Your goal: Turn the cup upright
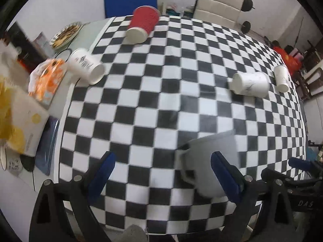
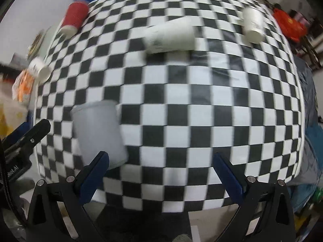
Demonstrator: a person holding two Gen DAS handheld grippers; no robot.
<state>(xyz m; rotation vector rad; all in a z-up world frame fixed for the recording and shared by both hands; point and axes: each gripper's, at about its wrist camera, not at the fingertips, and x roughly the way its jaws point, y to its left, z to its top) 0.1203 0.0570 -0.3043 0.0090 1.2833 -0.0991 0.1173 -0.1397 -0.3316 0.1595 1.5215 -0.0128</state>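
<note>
A pale grey plastic mug with a side handle [image 1: 210, 165] sits nearest the lens at the front edge of the black-and-white checkered desk [image 1: 161, 92], just behind the right-hand finger of the left claw [image 1: 162, 173], whose blue-padded fingers [image 1: 102, 172] stand spread wide with nothing between them. The mug appears to rest with its wider end down, which would make it the inverted one awaiting a turn, though blur leaves that uncertain. The right claw [image 2: 161, 173] is likewise fully parted and empty, hovering over the desk's near edge with the same mug [image 2: 99, 131] off to its left and the left claw's black frame beyond that. Scattered across the cloth, well apart from one another, lie the other candidates: a red ribbed paper cup with a white rim [image 1: 143, 24] tipped on its side at the far edge, a white printed paper cup [image 1: 86, 65] on its side at the left border, a white mug-like cup with a dark drawing [image 1: 250, 83] on its side to the right, and a small white paper cup [image 1: 281, 77] just beyond it. The spacing seems to give each cup room for a clear grasp. An orange snack packet [image 1: 46, 78] and a plate of food [image 1: 65, 34] sit off the cloth to the left. No cup is yet gripped, so the flip looks barely begun.
</note>
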